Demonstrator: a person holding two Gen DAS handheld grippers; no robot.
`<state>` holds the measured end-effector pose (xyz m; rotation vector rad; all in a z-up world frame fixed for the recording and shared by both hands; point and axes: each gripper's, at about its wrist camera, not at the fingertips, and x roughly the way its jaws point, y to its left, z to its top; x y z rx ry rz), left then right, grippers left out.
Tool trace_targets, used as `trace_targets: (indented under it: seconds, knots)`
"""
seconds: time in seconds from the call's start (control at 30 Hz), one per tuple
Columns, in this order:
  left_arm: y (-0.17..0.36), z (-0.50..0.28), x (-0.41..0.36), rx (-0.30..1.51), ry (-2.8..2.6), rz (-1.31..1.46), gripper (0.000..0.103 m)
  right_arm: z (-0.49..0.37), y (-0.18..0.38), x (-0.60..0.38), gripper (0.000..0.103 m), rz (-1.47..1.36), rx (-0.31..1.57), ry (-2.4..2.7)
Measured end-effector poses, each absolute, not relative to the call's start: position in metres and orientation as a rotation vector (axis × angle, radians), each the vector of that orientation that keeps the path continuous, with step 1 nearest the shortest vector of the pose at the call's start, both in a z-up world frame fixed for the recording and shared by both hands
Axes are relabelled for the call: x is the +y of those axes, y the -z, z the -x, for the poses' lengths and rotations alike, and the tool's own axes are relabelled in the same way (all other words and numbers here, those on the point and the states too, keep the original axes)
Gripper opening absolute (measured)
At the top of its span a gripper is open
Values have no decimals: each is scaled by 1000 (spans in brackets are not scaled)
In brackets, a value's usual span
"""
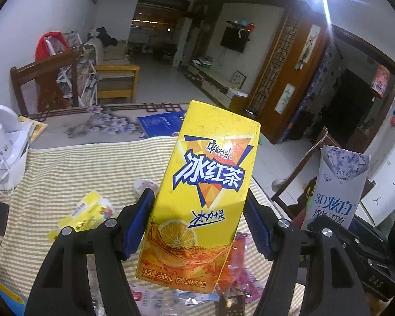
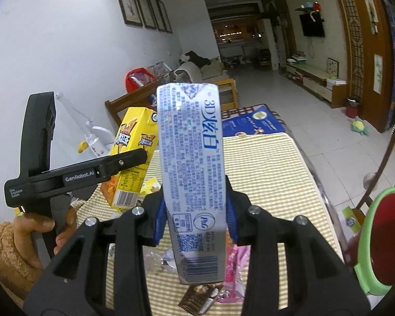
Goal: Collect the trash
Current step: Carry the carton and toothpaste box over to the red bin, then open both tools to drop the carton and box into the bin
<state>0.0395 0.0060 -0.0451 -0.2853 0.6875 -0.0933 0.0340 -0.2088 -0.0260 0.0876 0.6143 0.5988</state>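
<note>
The yellow drink carton [image 1: 197, 197] reads "康師傅", "冰红茶", "冰力十足", "净含量:250mL" and "柠檬口味茶饮品"; the silver toothpaste box [image 2: 194, 179] reads "3D炫白" and "P&G" above a QR code and barcode; the left gripper [image 2: 129, 158] body reads "GenRobot.AI" and "Data Acquisition System".

left hand-held gripper [image 1: 200, 226] clamped, right hand-held gripper [image 2: 196, 218] clamped

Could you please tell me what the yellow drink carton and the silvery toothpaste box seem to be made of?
Yellow drink carton: likely coated paperboard, glossy print, with sharp folded edges and a glare spot.
Silvery toothpaste box: probably thin card with a metallic foil-like finish; its face shines and reflects light unevenly.
</note>
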Motion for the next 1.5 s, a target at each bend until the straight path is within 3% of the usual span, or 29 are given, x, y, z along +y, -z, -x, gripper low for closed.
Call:
trace_targets:
  seconds: [1.27,1.5]
  knots:
    - [65,-112,-182,826,366,174,65,-50,58,-395,36,-229,675,-257]
    - [72,-122,-205,841,400,182,65,-64,78,-455,36,-268,753,-76]
